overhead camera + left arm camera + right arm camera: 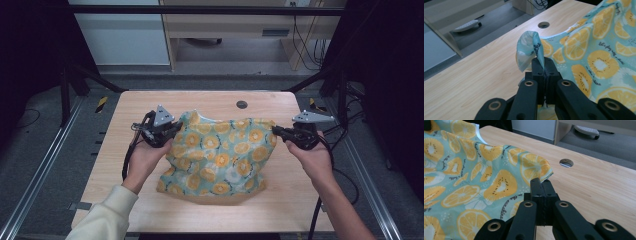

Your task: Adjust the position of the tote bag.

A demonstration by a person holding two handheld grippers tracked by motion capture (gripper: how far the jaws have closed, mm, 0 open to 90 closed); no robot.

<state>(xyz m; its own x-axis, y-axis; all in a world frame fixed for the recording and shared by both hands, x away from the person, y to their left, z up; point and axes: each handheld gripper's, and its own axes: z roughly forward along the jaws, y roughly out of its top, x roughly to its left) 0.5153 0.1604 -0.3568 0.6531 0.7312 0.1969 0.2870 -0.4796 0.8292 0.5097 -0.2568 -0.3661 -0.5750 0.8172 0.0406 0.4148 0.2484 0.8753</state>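
Overhead view; two close jaw-level views

You are working at a light wooden bench with a round cable hole showing near its far edge. Beyond it, a pale wooden desk is standing on the grey floor, with cables hanging beside it.

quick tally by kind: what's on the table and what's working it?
Teal cloth printed with orange citrus slices: 1
Black hand-held gripper: 2, left hand-held gripper and right hand-held gripper, each shut on a cloth corner
Round hole in the light wooden table: 1
Total: 4
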